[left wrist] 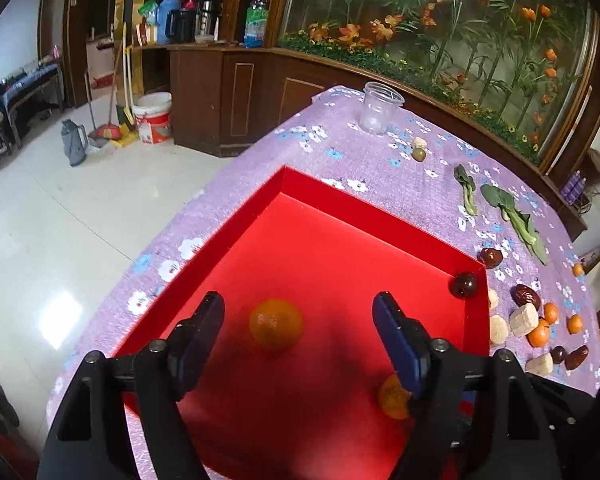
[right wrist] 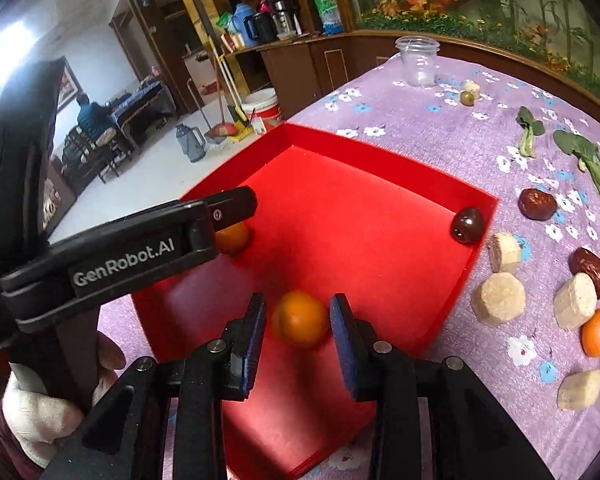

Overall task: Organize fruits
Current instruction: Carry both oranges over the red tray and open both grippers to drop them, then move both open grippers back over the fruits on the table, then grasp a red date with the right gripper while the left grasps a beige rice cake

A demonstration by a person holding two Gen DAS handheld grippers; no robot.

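Note:
A red tray (left wrist: pixel 364 204) (right wrist: pixel 384 156) lies on the purple flowered tablecloth. In it are two small oranges (left wrist: pixel 276 324) (left wrist: pixel 392 398) and a dark red date (left wrist: pixel 465 285) (right wrist: pixel 467 225) in the far right corner. My left gripper (left wrist: pixel 298 318) is open above the tray, with one orange lying between and beyond its fingers. My right gripper (right wrist: pixel 298 320) is open with the other orange (right wrist: pixel 300 318) between its pads, not clamped. The left gripper's body (right wrist: pixel 140 244) shows in the right wrist view, over the first orange (right wrist: pixel 233 237).
To the right of the tray lie more oranges (left wrist: pixel 539 333) (right wrist: pixel 598 332), dates (left wrist: pixel 526 295) (right wrist: pixel 537 204), pale cut chunks (left wrist: pixel 523 318) (right wrist: pixel 499 298) and green leaves (left wrist: pixel 512 216) (right wrist: pixel 592 164). A clear plastic cup (left wrist: pixel 381 107) (right wrist: pixel 418 61) stands at the far edge. The table's left edge drops to the floor.

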